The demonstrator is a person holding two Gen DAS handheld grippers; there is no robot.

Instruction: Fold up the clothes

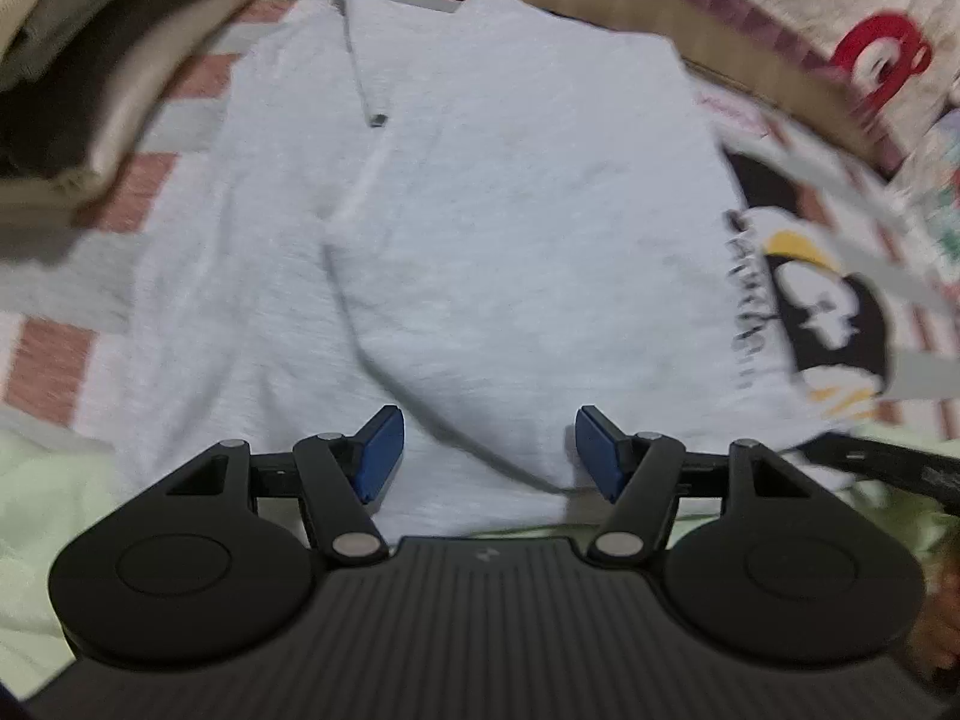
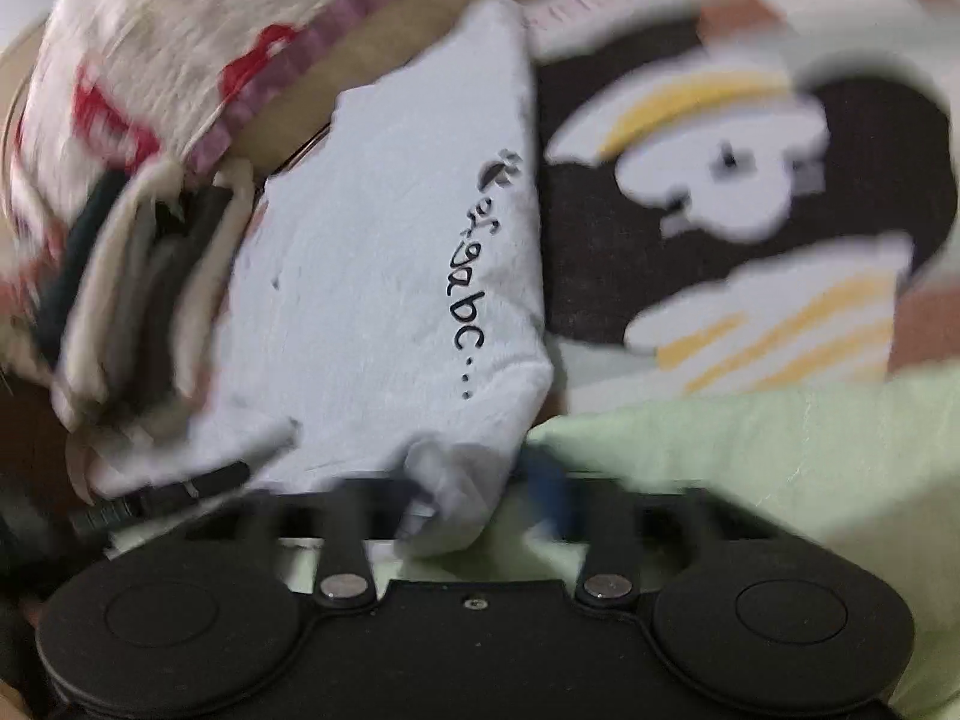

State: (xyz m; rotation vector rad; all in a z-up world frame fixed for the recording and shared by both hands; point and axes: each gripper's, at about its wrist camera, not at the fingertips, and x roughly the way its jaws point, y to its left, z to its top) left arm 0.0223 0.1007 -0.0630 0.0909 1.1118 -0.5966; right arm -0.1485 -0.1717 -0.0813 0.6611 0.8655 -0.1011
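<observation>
The light grey T-shirt (image 1: 480, 228) lies partly folded on a checked blanket (image 1: 54, 354). Black writing along its edge ends in "abc..." (image 2: 465, 300). The left claw (image 1: 489, 450) hangs released above the hem. The right claw (image 2: 480, 504) is blurry; it looks clenched on the shirt's corner. A pile of folded clothes (image 1: 90, 60) sits near.

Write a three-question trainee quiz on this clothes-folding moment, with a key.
1. True or false: the left gripper holds the grey garment.
2. Which lies left of the garment in the left wrist view? A) stack of folded clothes B) a basket C) a shoe
3. Fill in: the print beside the garment's black lettering shows a cartoon ____.

Key: 1 false, its blue pads stand apart above the cloth; 2 A; 3 dog.
</observation>
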